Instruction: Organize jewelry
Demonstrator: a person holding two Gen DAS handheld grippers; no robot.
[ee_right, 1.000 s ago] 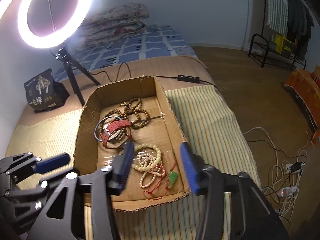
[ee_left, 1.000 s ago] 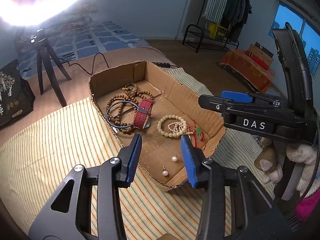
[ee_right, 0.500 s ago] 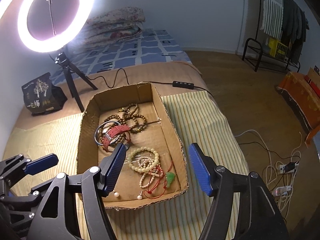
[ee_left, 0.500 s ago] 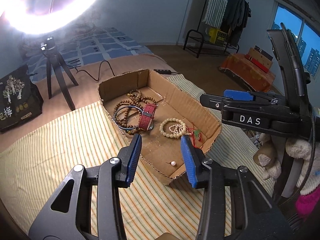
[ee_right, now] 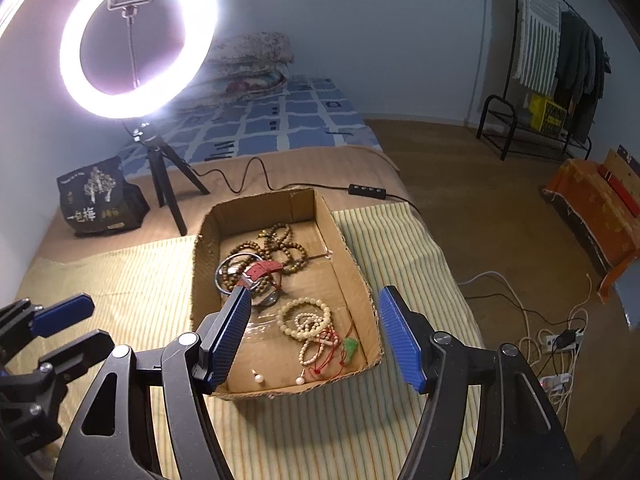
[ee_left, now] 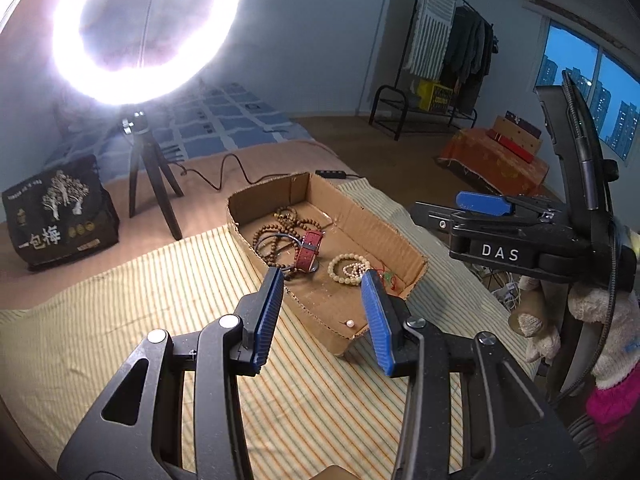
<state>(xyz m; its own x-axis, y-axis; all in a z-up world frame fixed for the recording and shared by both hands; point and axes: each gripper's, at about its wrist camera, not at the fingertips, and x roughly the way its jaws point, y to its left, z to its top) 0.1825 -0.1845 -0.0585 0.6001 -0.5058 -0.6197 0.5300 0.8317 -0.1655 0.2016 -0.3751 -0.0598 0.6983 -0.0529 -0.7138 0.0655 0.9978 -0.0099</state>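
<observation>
Seemingly the sorting is near its end: all the jewelry lies in the cardboard box on the striped bed cover — wooden beads, red watch strap, pale bead bracelets, two pearl earrings. Both claws hang clear above, empty; left claw narrowly parted, right claw wide, its jaws just opened further. Any next move calls for checking nothing lies outside the box

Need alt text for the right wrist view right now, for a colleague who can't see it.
An open, empty right gripper hangs above a shallow cardboard tray on a striped cloth. The tray holds brown bead strands, a red strap, cream bead bracelets and a green pendant. A ring light glows behind.
</observation>
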